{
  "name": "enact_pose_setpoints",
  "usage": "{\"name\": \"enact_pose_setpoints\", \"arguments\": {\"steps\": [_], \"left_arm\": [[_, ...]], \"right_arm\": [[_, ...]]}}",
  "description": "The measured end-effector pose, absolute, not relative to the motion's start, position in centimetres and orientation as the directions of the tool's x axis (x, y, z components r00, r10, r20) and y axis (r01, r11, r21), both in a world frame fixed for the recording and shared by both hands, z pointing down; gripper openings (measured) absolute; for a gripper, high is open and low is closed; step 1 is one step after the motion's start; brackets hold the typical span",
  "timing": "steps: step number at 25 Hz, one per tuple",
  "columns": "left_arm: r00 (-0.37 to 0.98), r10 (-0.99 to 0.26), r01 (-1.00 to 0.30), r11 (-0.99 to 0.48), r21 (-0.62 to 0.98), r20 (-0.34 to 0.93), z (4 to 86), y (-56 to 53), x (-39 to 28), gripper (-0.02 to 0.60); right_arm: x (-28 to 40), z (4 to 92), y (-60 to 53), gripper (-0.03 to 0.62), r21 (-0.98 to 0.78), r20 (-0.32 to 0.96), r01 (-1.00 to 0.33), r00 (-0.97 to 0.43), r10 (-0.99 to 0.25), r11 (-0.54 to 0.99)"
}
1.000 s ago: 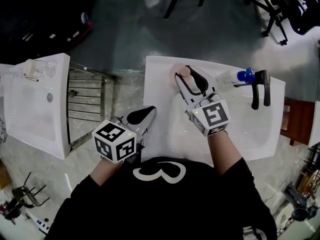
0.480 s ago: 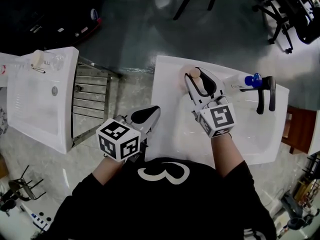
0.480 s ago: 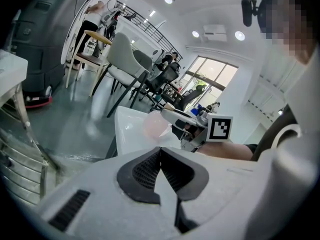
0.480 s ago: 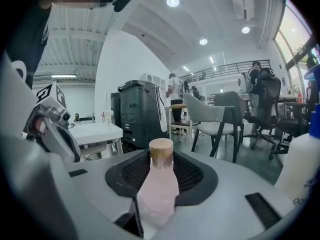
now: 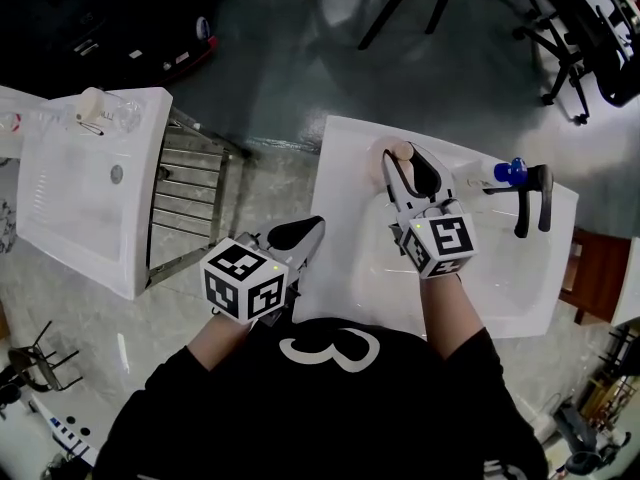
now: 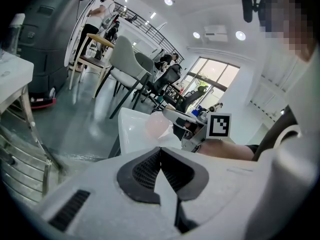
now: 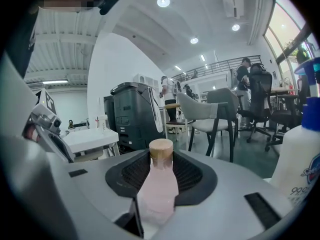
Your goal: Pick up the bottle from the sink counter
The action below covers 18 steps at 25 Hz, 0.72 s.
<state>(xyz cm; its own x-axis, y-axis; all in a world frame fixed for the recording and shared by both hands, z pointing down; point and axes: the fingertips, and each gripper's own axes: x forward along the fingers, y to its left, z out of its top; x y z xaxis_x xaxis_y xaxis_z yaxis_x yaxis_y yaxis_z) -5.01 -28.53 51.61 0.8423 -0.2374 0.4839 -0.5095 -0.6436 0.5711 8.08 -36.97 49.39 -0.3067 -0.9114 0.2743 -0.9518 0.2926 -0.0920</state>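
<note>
- Left gripper [image 5: 312,224]: hovering at near-left corner of bench [image 5: 350,278]; fingers [image 5: 290,234] pressing together, gripping nothing.
- Bottle [image 5: 399,152], pink, tan cap: standing upright at bench's far rim, sitting between right gripper's fingers.
- Right gripper [image 5: 407,160]: reaching across bench; fingers having just been opening, now standing apart either side of bottle, not clamping.
- White bottle [image 5: 488,174], blue cap: standing at bench's far-right rim.
- Black faucet [image 5: 530,203]: sitting on bench's right side.

right tongs [image 5: 406,157] just widened around bottle [image 7: 159,184].
</note>
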Motion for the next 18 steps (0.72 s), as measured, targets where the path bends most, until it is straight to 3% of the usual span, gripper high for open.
{"name": "enact_pose_setpoints", "arguments": {"steps": [18], "left_arm": [[0.843,-0.283,-0.518,-0.654,0.551,0.457,49.9,-27.1,-4.0,0.015]], "right_arm": [[9.4,48.5,-34.1,0.127,-0.104,0.313,-0.955,-0.296,-0.902,0.278]]}}
